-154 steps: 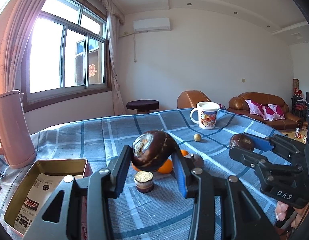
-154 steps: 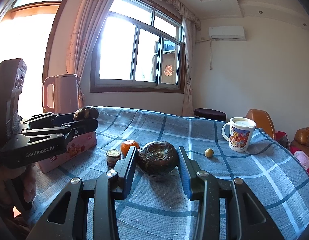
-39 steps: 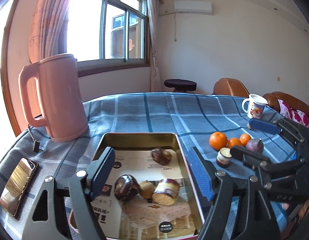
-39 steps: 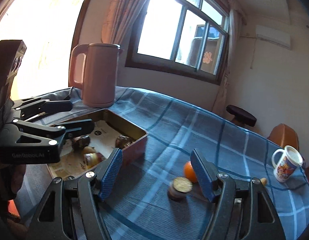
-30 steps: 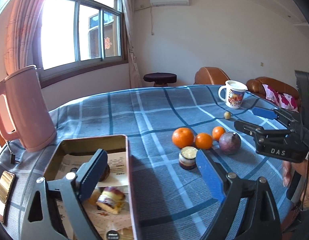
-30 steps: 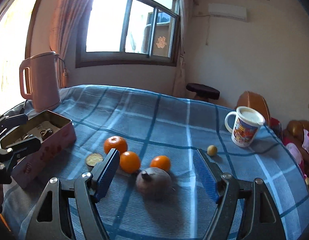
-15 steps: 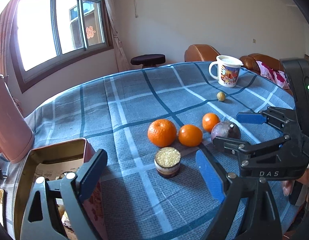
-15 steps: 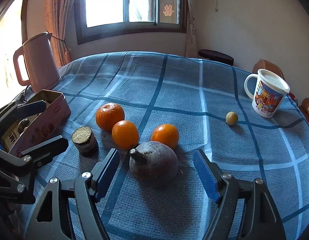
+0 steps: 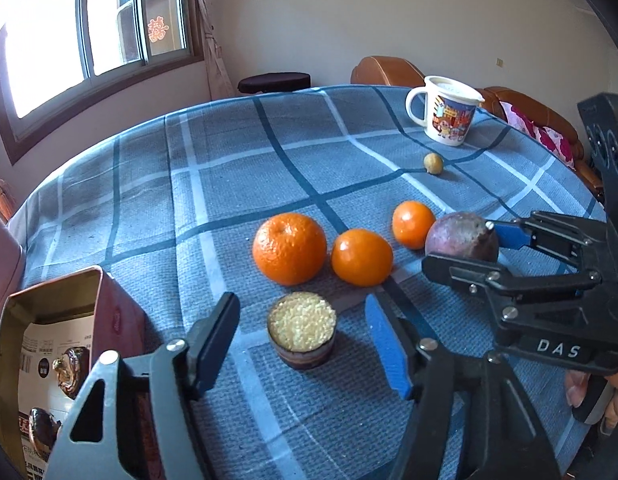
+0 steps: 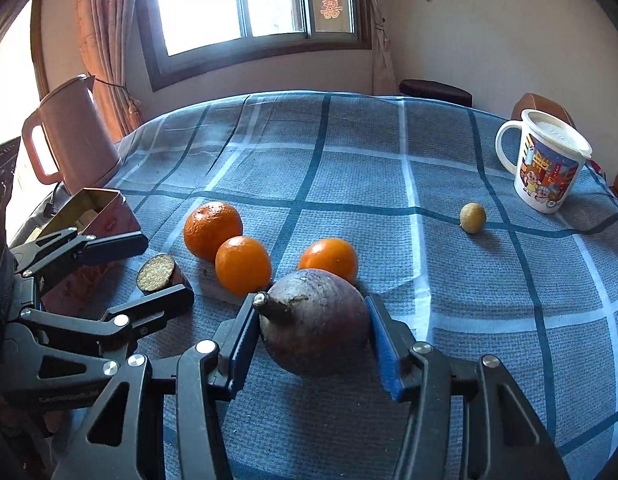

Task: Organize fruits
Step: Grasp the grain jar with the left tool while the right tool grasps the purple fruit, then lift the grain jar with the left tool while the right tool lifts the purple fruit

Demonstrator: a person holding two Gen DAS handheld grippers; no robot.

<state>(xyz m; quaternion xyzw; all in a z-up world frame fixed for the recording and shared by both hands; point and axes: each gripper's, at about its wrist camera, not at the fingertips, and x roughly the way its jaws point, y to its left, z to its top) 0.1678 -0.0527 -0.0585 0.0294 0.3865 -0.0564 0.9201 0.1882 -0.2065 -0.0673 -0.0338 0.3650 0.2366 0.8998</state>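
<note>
Now purple fruit (image 10: pixel 315 322) btwn right jaws

Matt woven cloth tablecloth (image 9: pixel 229 184)

Three oranges: a large one (image 9: pixel 289 247), a middle one (image 9: pixel 361 256) and a smaller one (image 9: pixel 413 224). One purple pointed fruit (image 10: pixel 315 322). One cut fruit piece (image 9: pixel 301 329). One small yellow fruit (image 9: pixel 433 163). One mug (image 9: pixel 445 115). One kettle (image 10: pixel 71 146). One tin box (image 9: pixel 49 300) holding at least two dark fruits.
</note>
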